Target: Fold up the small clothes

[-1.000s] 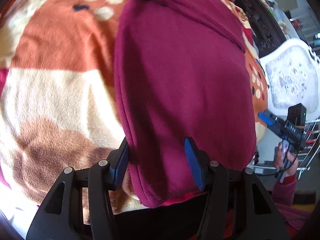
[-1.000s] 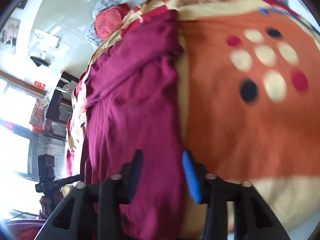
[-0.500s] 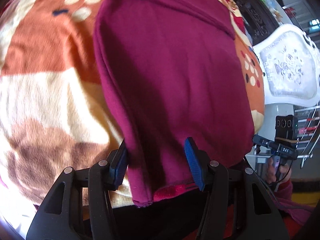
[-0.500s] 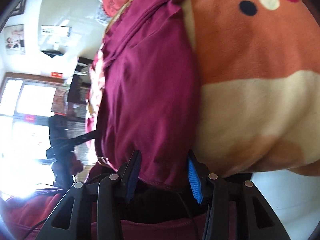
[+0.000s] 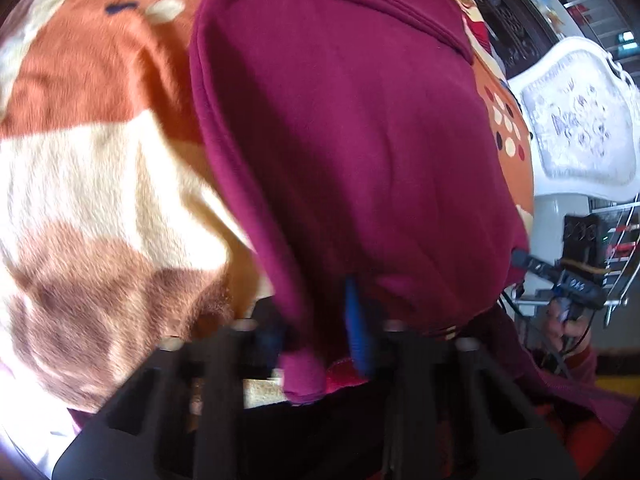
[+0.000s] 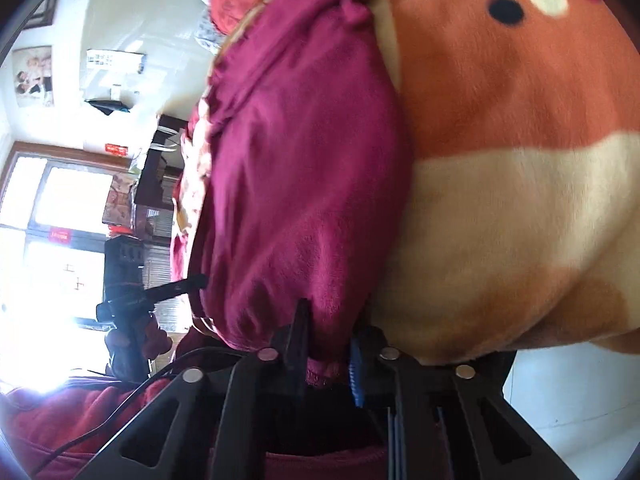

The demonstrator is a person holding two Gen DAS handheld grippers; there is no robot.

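Both grippers, left gripper (image 5: 320, 332) and right gripper (image 6: 326, 344), have gone from open to closing on the near hem of the soft, limp maroon garment (image 5: 360, 140) at the blanket's (image 5: 92, 168) near edge; corners suit lifting.

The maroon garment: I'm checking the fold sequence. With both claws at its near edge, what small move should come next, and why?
Probably lift both corners together. The left claw and right claw are closing with the near hem of the garment between their pads, while the rest lies flat on the blanket, so raising the hem would start the fold away from the person.
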